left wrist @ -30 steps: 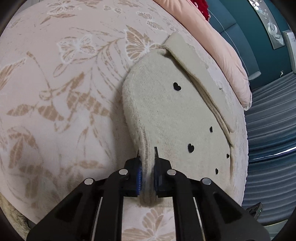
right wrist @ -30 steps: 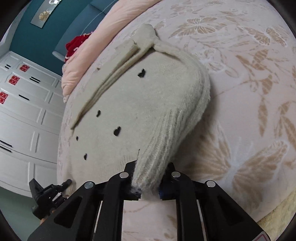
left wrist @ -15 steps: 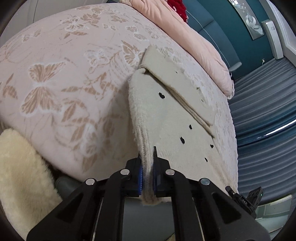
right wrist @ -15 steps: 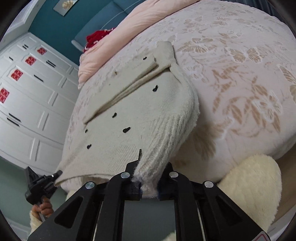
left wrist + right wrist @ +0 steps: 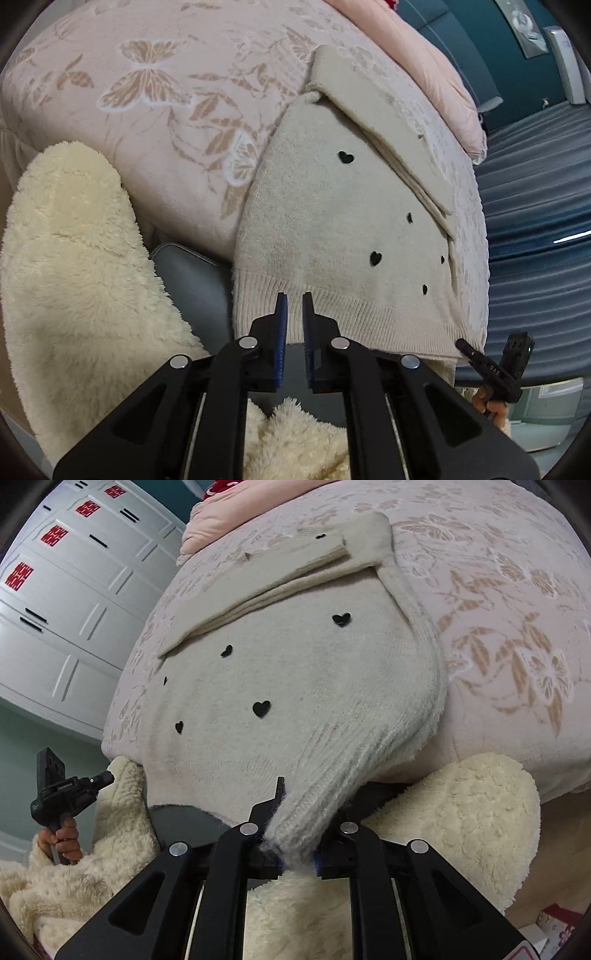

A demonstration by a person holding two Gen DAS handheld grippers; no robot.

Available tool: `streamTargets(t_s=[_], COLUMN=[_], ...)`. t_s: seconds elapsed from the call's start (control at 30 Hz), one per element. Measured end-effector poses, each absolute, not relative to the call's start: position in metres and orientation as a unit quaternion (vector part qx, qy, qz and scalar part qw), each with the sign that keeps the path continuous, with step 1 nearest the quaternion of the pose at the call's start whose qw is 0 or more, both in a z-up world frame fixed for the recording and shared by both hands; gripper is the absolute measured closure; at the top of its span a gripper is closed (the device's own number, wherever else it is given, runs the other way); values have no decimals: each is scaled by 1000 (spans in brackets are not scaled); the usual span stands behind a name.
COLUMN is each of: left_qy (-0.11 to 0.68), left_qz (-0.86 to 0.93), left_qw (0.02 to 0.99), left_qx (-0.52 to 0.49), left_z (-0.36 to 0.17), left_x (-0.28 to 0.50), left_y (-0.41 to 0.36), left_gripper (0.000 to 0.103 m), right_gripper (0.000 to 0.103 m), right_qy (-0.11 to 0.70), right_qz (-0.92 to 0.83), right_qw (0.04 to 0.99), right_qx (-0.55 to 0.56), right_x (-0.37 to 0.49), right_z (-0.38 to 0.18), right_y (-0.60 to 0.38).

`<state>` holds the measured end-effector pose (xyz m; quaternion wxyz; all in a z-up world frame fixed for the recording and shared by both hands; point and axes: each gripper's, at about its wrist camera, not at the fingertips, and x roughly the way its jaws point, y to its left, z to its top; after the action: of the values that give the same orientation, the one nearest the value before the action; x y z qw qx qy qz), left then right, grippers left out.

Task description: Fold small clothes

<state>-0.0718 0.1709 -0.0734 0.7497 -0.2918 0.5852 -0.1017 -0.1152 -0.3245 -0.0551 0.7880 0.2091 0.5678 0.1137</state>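
A small cream knit sweater (image 5: 332, 229) with black hearts lies on the bed, its ribbed hem hanging over the near edge. Its sleeves are folded across the far part. My left gripper (image 5: 291, 299) sits just in front of the hem, its jaws slightly apart with nothing between them. In the right wrist view the sweater (image 5: 295, 686) fills the middle. My right gripper (image 5: 295, 805) is shut on the bunched ribbed hem corner (image 5: 317, 801) and holds it off the bed edge.
The bed has a pink butterfly-print cover (image 5: 166, 92) and a pink duvet (image 5: 436, 66) at the far end. A fluffy cream sleeve (image 5: 74, 277) and a grey surface (image 5: 195, 280) lie below the bed edge. White cupboards (image 5: 66, 602) stand at left.
My left gripper has let go of the hem, which now lies flat over the bed edge. Both grippers have pulled back toward the bed's near edge. The right gripper still holds its corner.
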Motion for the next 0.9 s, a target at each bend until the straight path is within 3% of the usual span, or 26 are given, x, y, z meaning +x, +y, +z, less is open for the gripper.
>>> streamTargets(t_s=[0.07, 0.13, 0.37, 0.5, 0.57, 0.6, 0.67, 0.7, 0.9], left_qy=[599, 600, 628, 635, 645, 647, 656, 656, 606], left_qz=[-88, -71, -50, -62, -66, -72, -92, -95, -114], left_qw=[737, 736, 721, 716, 706, 701, 677, 672, 727], left_qx=[-299, -304, -287, -283, -284, -292, -319, -331, -302], left_z=[-86, -95, -124, -134, -143, -147, -156, -157, -100], left_x=[-63, -59, -47, -40, -36, -34, -33, -34, -42], left_y=[169, 166, 150, 139, 135, 136, 136, 137, 135], left_gripper=[54, 44, 39, 31, 34, 41, 80, 84, 91], right_gripper=[90, 88, 81, 72, 70, 70, 75, 89, 91], right_qy=[574, 581, 589, 583, 583, 581, 574, 567, 452], right_qz=[108, 104, 65, 58, 56, 56, 61, 65, 175], right_qw=[785, 779, 767, 771, 773, 775, 780, 784, 814], right_qx=[204, 213, 247, 251, 245, 241, 240, 243, 319], right_x=[-118, -120, -120, -117, -114, -113, -112, -113, -119], right_z=[-62, -71, -96, -98, -97, -97, -95, -94, -47], right_y=[-319, -319, -325, -321, -317, -315, -312, -312, -336])
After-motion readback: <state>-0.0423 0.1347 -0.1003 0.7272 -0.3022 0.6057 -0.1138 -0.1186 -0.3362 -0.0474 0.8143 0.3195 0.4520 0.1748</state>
